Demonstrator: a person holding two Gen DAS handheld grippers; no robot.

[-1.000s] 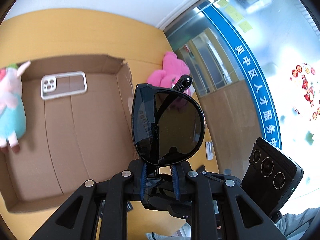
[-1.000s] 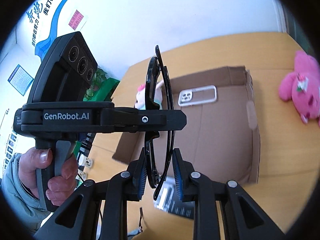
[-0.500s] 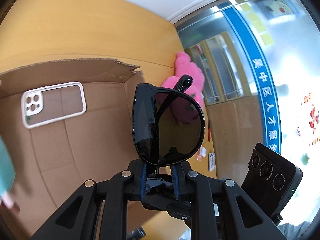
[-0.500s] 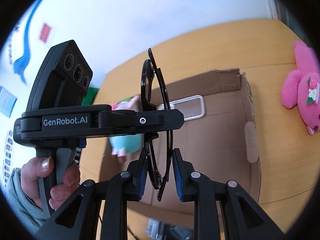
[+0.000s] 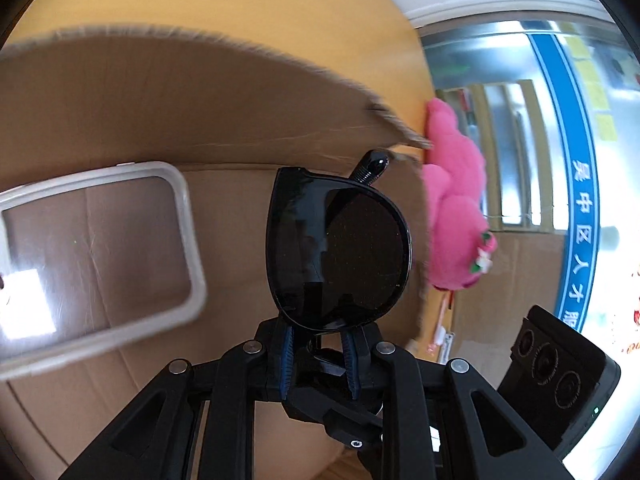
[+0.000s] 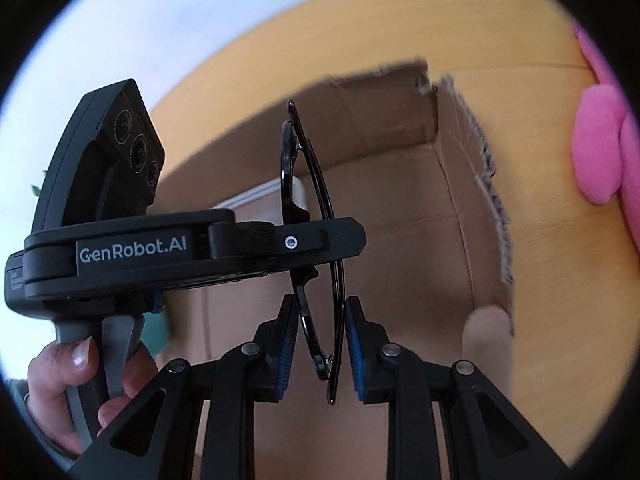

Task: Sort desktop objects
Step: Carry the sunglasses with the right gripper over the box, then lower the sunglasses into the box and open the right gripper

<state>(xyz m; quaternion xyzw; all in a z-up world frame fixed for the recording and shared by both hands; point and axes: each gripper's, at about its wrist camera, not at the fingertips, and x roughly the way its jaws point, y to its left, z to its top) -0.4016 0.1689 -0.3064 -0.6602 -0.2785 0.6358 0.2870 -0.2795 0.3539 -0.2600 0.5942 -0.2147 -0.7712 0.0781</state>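
- Yellow-brown desk (image 6: 400, 52) runs under everything, with a white wall behind it and a blue-banded glass front off to your right.
- Cardboard box (image 5: 160, 92): open-topped, sitting on the desk, directly below and ahead of both your tools; its torn right wall (image 6: 472, 184) stands between the interior and the pink toy.
- Sunglasses (image 5: 340, 256): folded, black, held in the air over the box floor, not touching it. Their long axis stands upright along the fingers, lens face toward the left camera, edge-on to the right camera (image 6: 312, 240).
- Left gripper (image 5: 318, 360): your fingers are pinching the lower rim of the sunglasses; this is the hold that carries them.
- Right gripper (image 6: 322, 350): pads sit on either side of the folded frame's lower end; whether they press it or merely flank it, you cannot tell, as a small gap seems to show on each side.
- Phone case (image 5: 96, 264): clear with a white rim, lying flat on the box floor to the left of the sunglasses, near them but apart.
- Pink plush toy (image 5: 456, 216): on the desk outside the box, just beyond its right wall.
- Judgement: the drop point lies straight below the fingers, right of the case, so your left hand is the one placed to lower and release; tilt the long axis flat first, or the frame may topple onto the case.
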